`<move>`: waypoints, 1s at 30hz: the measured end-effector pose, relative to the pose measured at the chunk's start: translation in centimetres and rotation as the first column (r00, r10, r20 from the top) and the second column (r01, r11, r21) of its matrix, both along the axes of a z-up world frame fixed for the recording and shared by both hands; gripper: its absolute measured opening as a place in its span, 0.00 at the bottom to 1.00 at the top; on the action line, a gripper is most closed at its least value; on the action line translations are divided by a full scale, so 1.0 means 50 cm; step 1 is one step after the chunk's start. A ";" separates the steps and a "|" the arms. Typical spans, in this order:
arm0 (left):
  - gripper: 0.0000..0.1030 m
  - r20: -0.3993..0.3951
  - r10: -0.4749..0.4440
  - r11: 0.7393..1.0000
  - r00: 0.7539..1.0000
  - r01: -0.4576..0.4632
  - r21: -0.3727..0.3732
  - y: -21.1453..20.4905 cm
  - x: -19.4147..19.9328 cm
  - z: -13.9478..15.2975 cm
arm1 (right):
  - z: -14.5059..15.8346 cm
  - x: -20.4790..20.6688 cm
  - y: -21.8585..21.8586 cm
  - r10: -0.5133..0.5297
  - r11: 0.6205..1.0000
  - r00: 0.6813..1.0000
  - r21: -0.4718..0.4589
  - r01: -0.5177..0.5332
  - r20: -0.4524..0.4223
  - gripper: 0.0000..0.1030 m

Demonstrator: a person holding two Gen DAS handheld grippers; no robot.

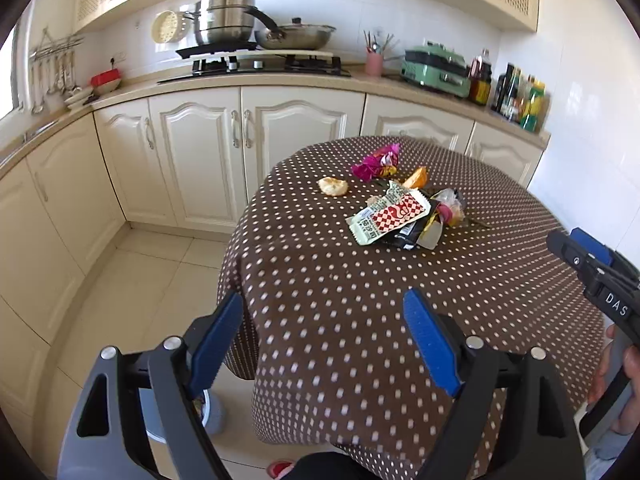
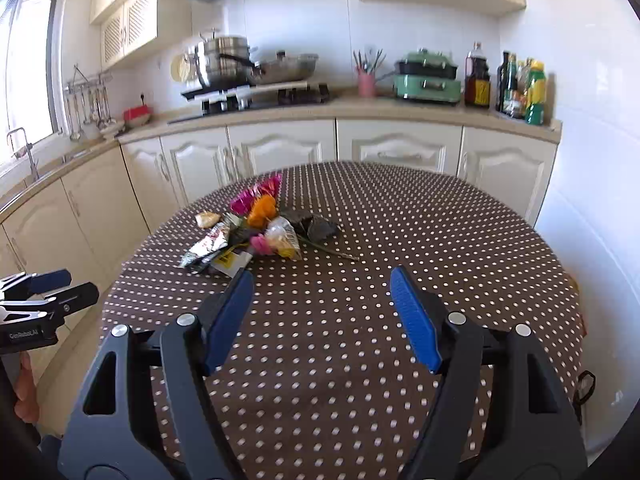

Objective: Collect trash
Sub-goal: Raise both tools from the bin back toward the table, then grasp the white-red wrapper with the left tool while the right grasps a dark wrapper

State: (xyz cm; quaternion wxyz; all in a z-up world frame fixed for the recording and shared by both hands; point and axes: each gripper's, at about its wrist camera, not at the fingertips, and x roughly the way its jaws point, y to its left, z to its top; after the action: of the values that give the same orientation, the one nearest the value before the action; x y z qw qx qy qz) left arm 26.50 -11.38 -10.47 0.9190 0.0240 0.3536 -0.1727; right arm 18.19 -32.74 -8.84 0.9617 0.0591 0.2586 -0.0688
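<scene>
A pile of trash lies on the brown polka-dot table [image 1: 360,300]: a red-and-white checked snack wrapper [image 1: 390,216], a magenta wrapper [image 1: 376,160], orange peel [image 1: 416,178], a pale peel piece [image 1: 333,186] and a clear crumpled bag [image 1: 450,208]. The same pile shows in the right wrist view [image 2: 256,232], with dark leaves and a stem [image 2: 316,228]. My left gripper [image 1: 324,320] is open and empty, at the table's near left edge. My right gripper [image 2: 322,300] is open and empty, above the table short of the pile. A grey bin [image 1: 208,412] stands on the floor, mostly hidden by my left finger.
Cream cabinets [image 1: 256,136] and a counter run behind the table, with a stove and pots [image 1: 240,24], a pink utensil cup [image 1: 374,62], a green appliance [image 1: 436,70] and bottles [image 1: 520,100]. A white wall [image 2: 600,200] is close on the right. Tiled floor [image 1: 160,264] lies left.
</scene>
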 end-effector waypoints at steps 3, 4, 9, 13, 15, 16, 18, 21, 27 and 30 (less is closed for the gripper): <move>0.79 -0.014 0.000 1.000 1.000 0.000 0.010 -0.018 0.029 -0.005 | -0.010 0.053 -0.002 0.030 0.999 0.997 -0.035 -0.032 -0.066 0.69; 0.79 -0.015 0.001 1.000 1.000 0.000 0.013 -0.022 0.037 -0.005 | -0.013 0.074 -0.003 0.040 0.998 0.995 -0.046 -0.044 -0.091 0.69; 0.79 -0.027 0.012 1.000 1.000 -0.011 0.023 -0.030 0.073 -0.014 | -0.026 0.156 0.005 0.083 0.991 0.986 -0.091 -0.097 -0.142 0.68; 0.79 -0.039 0.009 1.000 0.999 -0.008 0.017 -0.030 0.091 -0.021 | -0.042 0.221 0.014 0.138 0.985 0.970 -0.075 -0.156 -0.201 0.66; 0.79 -0.047 0.006 1.000 0.999 -0.005 0.012 -0.029 0.100 -0.025 | -0.050 0.248 0.014 0.171 0.983 0.958 -0.032 -0.183 -0.231 0.62; 0.79 -0.051 0.002 1.000 0.999 -0.002 0.008 -0.029 0.105 -0.026 | -0.053 0.260 0.015 0.189 0.980 0.951 -0.018 -0.199 -0.244 0.58; 0.79 -0.056 -0.007 1.000 0.998 0.007 -0.001 -0.029 0.111 -0.028 | -0.055 0.277 0.014 0.207 0.977 0.947 0.004 -0.212 -0.247 0.53; 0.79 -0.062 -0.022 1.000 0.998 0.021 -0.015 -0.037 0.123 -0.031 | -0.058 0.295 -0.001 0.271 0.962 0.931 0.106 -0.253 -0.244 0.28; 0.79 -0.073 -0.075 0.996 0.995 0.071 -0.047 -0.069 0.145 -0.036 | -0.064 0.274 0.000 0.277 0.960 0.934 0.106 -0.259 -0.224 0.07; 0.79 -0.080 -0.078 0.996 0.994 0.074 -0.046 -0.088 0.162 -0.043 | -0.061 0.266 -0.011 0.278 0.957 0.940 0.141 -0.253 -0.197 0.08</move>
State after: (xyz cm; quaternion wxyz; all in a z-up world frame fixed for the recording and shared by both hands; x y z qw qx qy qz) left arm 34.58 -15.76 -12.61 0.8968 0.0107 0.3861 -0.2159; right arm 31.52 -33.31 -11.89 0.9236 0.0705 0.3702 0.0706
